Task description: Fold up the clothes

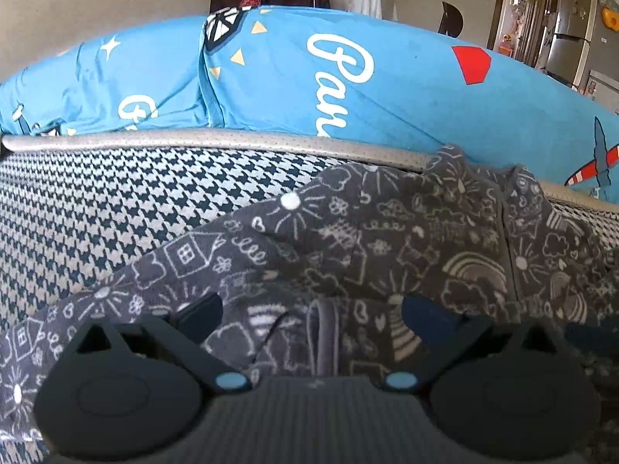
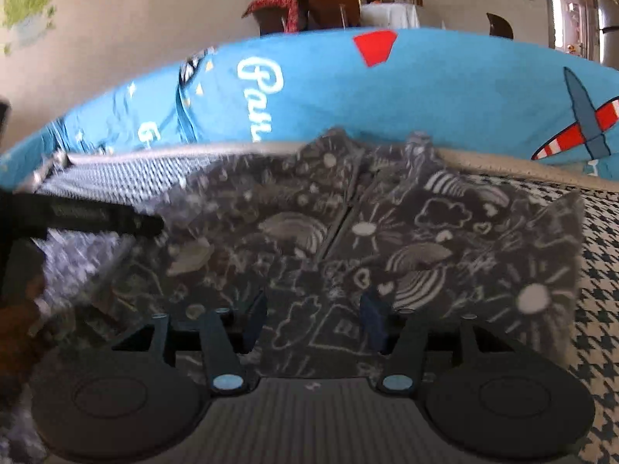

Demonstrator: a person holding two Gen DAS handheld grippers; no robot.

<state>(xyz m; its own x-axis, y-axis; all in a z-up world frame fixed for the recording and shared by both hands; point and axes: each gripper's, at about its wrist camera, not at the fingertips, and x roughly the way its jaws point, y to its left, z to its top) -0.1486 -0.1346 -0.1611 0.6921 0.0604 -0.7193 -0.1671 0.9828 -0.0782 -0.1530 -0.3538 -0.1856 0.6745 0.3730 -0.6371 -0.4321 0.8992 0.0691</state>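
Observation:
A dark grey garment (image 1: 348,239) printed with white doodles lies rumpled on a houndstooth surface (image 1: 116,212); a seam or zip line runs down its middle (image 2: 340,228). My left gripper (image 1: 311,315) is open, its fingers spread wide just above the cloth with the fabric showing between them. My right gripper (image 2: 313,321) is open too, with a narrower gap, low over the garment's (image 2: 387,239) near edge. In the right wrist view the left gripper (image 2: 96,216) shows as a black bar at the left, over a blurred part of the cloth.
A blue pillow or duvet (image 1: 348,77) with white lettering and plane prints lies behind the surface's grey piped edge (image 1: 193,141). A hand (image 2: 15,332) is at the far left. Bare houndstooth surface lies right of the garment (image 2: 595,270). Chairs and a doorway stand far behind.

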